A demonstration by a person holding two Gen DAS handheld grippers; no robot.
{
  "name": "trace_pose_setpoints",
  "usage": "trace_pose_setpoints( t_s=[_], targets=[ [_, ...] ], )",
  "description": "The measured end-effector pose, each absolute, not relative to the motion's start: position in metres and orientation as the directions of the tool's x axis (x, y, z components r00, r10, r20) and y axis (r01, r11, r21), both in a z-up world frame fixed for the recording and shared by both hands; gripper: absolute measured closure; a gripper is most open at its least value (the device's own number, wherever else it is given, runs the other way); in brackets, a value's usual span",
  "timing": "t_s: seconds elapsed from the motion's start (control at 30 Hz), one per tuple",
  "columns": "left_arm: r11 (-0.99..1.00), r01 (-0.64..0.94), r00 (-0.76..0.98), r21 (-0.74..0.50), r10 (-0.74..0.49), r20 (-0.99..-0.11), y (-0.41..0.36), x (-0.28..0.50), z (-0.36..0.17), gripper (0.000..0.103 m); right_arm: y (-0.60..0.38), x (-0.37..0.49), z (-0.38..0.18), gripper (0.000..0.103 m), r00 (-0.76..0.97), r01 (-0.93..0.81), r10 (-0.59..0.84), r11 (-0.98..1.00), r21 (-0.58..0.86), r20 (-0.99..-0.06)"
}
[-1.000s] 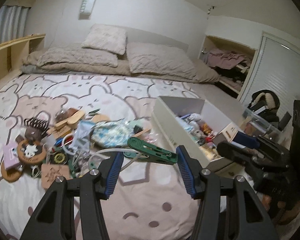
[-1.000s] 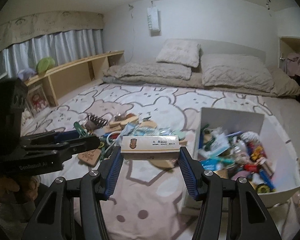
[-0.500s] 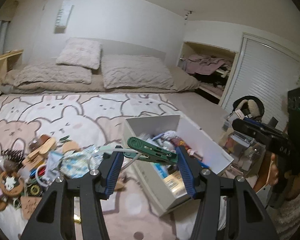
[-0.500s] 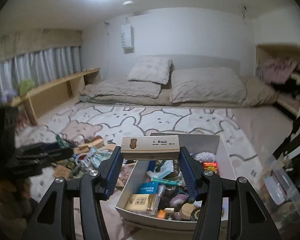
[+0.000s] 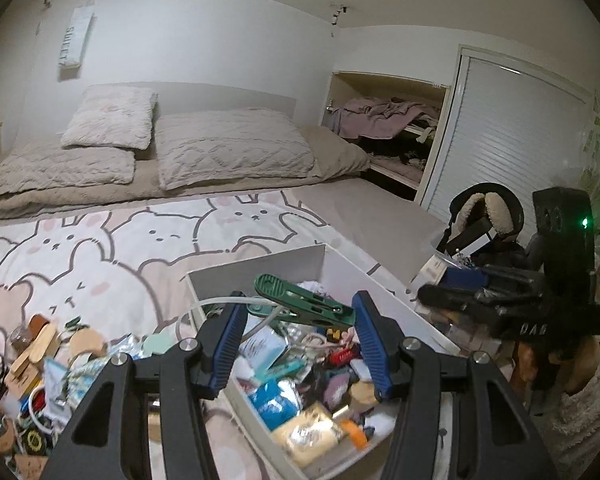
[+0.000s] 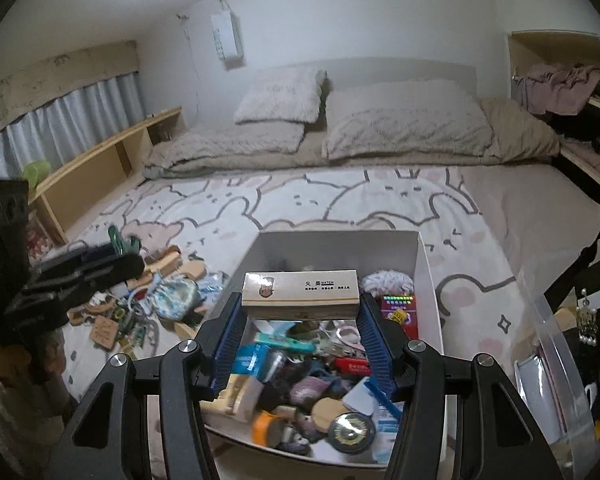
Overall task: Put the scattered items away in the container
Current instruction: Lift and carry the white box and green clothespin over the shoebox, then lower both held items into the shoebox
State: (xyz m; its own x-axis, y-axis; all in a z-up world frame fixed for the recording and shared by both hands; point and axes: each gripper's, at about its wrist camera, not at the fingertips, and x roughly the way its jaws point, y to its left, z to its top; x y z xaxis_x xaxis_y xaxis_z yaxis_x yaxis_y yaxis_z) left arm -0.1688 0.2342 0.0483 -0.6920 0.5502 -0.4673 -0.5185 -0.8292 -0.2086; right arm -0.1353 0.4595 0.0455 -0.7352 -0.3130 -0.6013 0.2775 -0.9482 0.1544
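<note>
Left gripper (image 5: 298, 320) clamped on green clothespin (image 5: 304, 307), held above near-left corner of white box (image 5: 256, 264). Right gripper (image 6: 300, 316) clamped on matchbox (image 6: 300, 294), above box's crowded middle. Loose clutter (image 6: 140, 304) on bedspread, left of box.

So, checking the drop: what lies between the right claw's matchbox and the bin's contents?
Nothing. In the right wrist view the matchbox, gripped by the right claw, hangs over the white bin, only air beneath.
</note>
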Motion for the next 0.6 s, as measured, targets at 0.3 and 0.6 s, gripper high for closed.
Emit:
trace_pose_setpoints(
  t_s=[0.3, 0.6],
  targets=[
    [-0.823, -0.531, -0.66, -0.201, 0.551, -0.511, 0.259, -0.203, 0.03, 0.049, 0.465, -0.16, 0.01, 0.046, -0.64, 0.31, -0.334, -0.936, 0.165, -0.692],
    [-0.822, -0.523, -0.593, -0.225, 0.541, -0.597, 0.273, -0.228, 0.005, 0.049, 0.453, -0.162, -0.036, 0.046, -0.457, 0.349, -0.38, -0.908, 0.231, -0.805]
  ],
)
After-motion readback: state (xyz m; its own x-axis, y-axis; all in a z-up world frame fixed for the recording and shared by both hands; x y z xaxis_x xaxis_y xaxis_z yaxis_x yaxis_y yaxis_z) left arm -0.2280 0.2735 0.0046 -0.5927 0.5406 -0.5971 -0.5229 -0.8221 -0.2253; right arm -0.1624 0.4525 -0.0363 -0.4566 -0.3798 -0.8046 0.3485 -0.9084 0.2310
